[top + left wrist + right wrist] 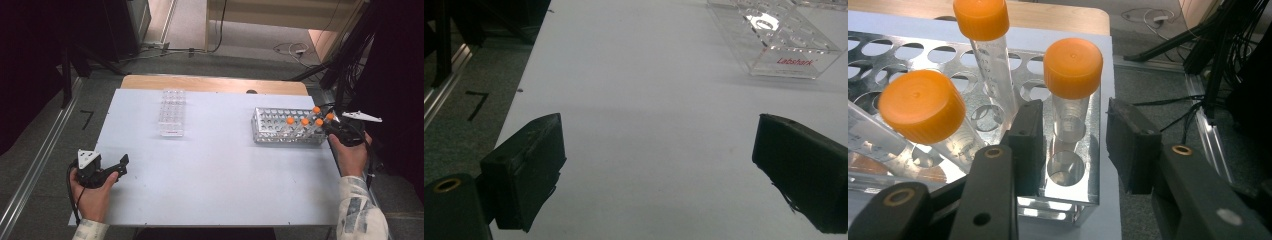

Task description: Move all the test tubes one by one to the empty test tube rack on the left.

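Right gripper [1073,145] is at the right end of the metal rack [270,131], its jaws partly closed and straddling an orange-capped tube [1071,95] in the corner row — the pads stand either side of the tube, not yet pressing on it. Four more capped tubes lean in nearby holes. Left gripper [121,165] rests at the table's [215,175] near left edge, jaws wide open and empty — the clear rack [173,113] stands well beyond it.

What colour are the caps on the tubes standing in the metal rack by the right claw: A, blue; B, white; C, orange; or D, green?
C: the tubes in the metal rack carry orange caps, seen close up in front of the right claw.
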`<state>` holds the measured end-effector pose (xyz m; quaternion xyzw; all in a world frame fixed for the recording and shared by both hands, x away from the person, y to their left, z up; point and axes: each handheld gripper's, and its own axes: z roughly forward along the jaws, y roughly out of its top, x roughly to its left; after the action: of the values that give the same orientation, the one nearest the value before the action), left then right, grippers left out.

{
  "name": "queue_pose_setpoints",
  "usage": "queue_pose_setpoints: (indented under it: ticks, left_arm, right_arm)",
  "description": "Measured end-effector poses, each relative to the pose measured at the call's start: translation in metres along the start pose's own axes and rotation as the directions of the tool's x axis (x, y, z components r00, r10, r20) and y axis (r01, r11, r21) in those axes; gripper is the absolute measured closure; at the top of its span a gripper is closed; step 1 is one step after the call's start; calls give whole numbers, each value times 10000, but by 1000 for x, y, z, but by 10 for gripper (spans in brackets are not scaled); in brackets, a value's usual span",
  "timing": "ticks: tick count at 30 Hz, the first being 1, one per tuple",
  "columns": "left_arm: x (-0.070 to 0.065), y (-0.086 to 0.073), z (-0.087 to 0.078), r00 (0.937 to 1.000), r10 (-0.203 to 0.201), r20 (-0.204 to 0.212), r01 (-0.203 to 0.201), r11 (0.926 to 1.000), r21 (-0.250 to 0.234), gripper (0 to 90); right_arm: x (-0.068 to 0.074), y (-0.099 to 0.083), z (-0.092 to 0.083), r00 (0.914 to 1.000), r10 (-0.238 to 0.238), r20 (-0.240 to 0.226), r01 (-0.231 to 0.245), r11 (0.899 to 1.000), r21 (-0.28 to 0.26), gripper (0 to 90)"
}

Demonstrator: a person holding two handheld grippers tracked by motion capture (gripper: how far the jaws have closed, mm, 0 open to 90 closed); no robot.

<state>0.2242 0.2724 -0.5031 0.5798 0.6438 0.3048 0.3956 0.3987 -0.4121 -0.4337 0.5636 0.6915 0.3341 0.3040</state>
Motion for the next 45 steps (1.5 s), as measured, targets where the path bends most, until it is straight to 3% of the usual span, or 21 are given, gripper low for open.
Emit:
queue_pose_setpoints:
  ticks: [12, 21, 33, 45]
  left_arm:
    - [0, 0, 0, 10000, 4, -7, -4, 10000, 7, 65]
    - [0, 0, 0, 10000, 6, -28, -6, 10000, 10, 65]
    - [-1, 0, 1, 10000, 18, -17, -18, 10000, 28, 65]
    - [-2, 0, 0, 10000, 66, 49, -66, 10000, 41, 65]
  right_arm:
    - [1, 0, 9, 9998, 37, -196, -41, 9999, -167, 712]
    - [-1, 1, 7, 9998, 70, -195, -75, 9996, -270, 721]
    - [-4, 8, -6, 9996, 89, -268, -109, 9971, -756, 724]
    - [-3, 25, -39, 9999, -103, -69, 92, 9907, -1359, 725]
